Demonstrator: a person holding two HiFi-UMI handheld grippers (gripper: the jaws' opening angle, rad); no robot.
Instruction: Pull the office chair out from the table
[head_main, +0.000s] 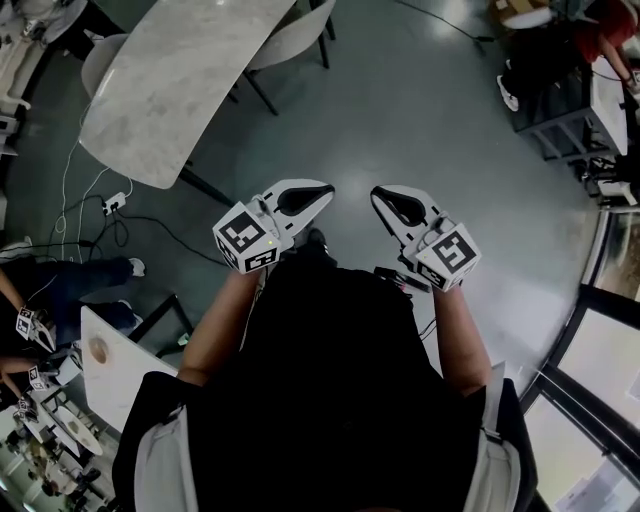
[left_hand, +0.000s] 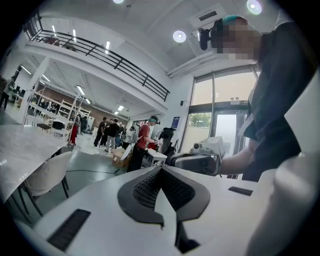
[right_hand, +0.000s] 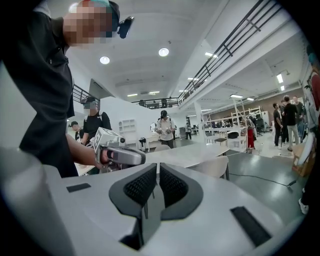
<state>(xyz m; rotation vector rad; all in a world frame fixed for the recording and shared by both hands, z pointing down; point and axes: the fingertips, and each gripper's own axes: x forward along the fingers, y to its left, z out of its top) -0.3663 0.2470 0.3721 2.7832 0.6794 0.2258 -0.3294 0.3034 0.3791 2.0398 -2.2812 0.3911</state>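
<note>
The chair (head_main: 292, 35), a pale shell seat on dark legs, is seen pushed in against the right long edge of the marble-topped bench (head_main: 170, 90) at the top of the head view; whether it runs on wheels cannot be told. A second chair (head_main: 100, 60) of the same kind is set at the bench's opposite edge. Both are kept well apart from the grippers by a wide stretch of grey floor (head_main: 430, 130). A power strip (head_main: 113, 204) with trailing cables (head_main: 150, 225) is seen on the floor beside the bench's near end. The left gripper (head_main: 328, 189) and the right gripper (head_main: 377, 196) are held side by side, close in front of the person's dark-clad torso (head_main: 330, 380), with their tips angled toward each other and a gap left between them; nothing is touched by either. In the left gripper view its fingers (left_hand: 145, 187) are shown pressed fully together with nothing between them, a pale chair and the bench edge are seen at the left, and the right gripper is seen just beyond the tips. In the right gripper view the fingers (right_hand: 172, 187) are shown brought almost together, with only a thin slit left between the pads and nothing held; a pale chair drawn up to the bench is seen beyond them. A group of people (left_hand: 144, 145) is seen standing far back in the hall.
</note>
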